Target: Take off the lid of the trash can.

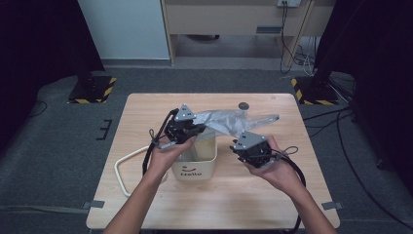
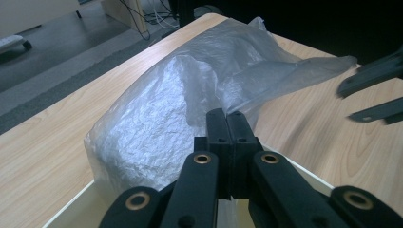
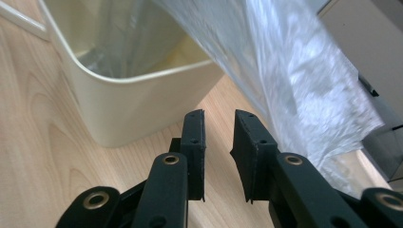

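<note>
figure: lining a small bin with a plastic bag, part-way stage (task inferred, none stated). the cream bin [image 1: 195,163] stands near the middle of the wooden counter [image 1: 146,112], its "hello" face toward the person. the clear plastic bag [image 1: 229,121] has one end inside or at the bin's mouth, the rest trailing across the counter toward the far right. the left tongs [image 2: 226,124] are pressed together at the bin's far rim, apparently pinching a fold of the bag, though the film between the jaws is hard to make out. the right tongs [image 3: 218,142] are spread and empty, low beside the bin's outer wall and just short of the hanging film. judged done: bag brought to the bin, one edge gripped. judged left: opening the mouth, seating it over the whole rim, pushing the body inside.
</note>
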A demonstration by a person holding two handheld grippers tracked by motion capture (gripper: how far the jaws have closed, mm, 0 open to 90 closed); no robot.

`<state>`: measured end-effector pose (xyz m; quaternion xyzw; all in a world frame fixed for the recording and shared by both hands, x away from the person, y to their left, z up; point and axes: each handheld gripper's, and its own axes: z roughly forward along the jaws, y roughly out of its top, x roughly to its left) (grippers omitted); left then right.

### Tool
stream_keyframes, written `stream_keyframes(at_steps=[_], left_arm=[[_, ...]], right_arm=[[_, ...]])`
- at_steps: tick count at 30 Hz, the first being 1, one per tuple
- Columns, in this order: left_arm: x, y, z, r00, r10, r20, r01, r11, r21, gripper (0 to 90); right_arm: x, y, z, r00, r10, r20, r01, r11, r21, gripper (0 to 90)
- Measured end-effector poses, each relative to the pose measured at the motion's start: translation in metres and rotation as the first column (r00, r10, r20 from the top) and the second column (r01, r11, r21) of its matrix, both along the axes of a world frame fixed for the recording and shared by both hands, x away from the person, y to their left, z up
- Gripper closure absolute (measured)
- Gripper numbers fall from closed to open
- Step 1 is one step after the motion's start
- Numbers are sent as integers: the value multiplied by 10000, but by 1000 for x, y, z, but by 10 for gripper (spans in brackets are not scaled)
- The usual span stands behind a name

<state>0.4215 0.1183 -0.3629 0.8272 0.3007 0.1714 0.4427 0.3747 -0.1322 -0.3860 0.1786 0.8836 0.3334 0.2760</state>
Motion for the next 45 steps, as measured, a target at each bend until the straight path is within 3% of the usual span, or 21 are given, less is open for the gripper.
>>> stream_keyframes(at_steps=[5, 15, 19, 22, 27, 32, 45], left_arm=[[0, 2, 1, 10000, 36, -51, -36, 10000, -58, 900], [-3, -1, 2, 9997, -219, -129, 216, 9995, -240, 900], [-4, 0, 4, 9998, -174, -101, 171, 9992, -362, 900], [-5, 1, 6, 9999, -147, -73, 143, 9985, -533, 900], [-6, 5, 9, 9999, -140, -90, 132, 9963, -848, 900], [-8, 7, 11, 9995, -264, -153, 249, 9953, -937, 900], [-11, 6, 15, 9988, -437, -223, 406, 9914, -1243, 900]], right_arm=[[11, 1, -13, 9998, -171, 98, 170, 9998, 89, 675], [29, 8, -25, 9975, 18, 702, -20, 10000, 24, 536], [31, 9, -28, 9942, -56, 1073, 29, 9997, 251, 478], [29, 10, -30, 9941, -11, 1088, -34, 9992, 407, 499], [29, 8, -38, 9932, -300, 1126, 277, 9994, 217, 564], [33, 6, -36, 9891, -537, 1367, 464, 9973, 562, 528], [32, 21, -31, 9854, -221, 1688, 95, 9971, 755, 522]])
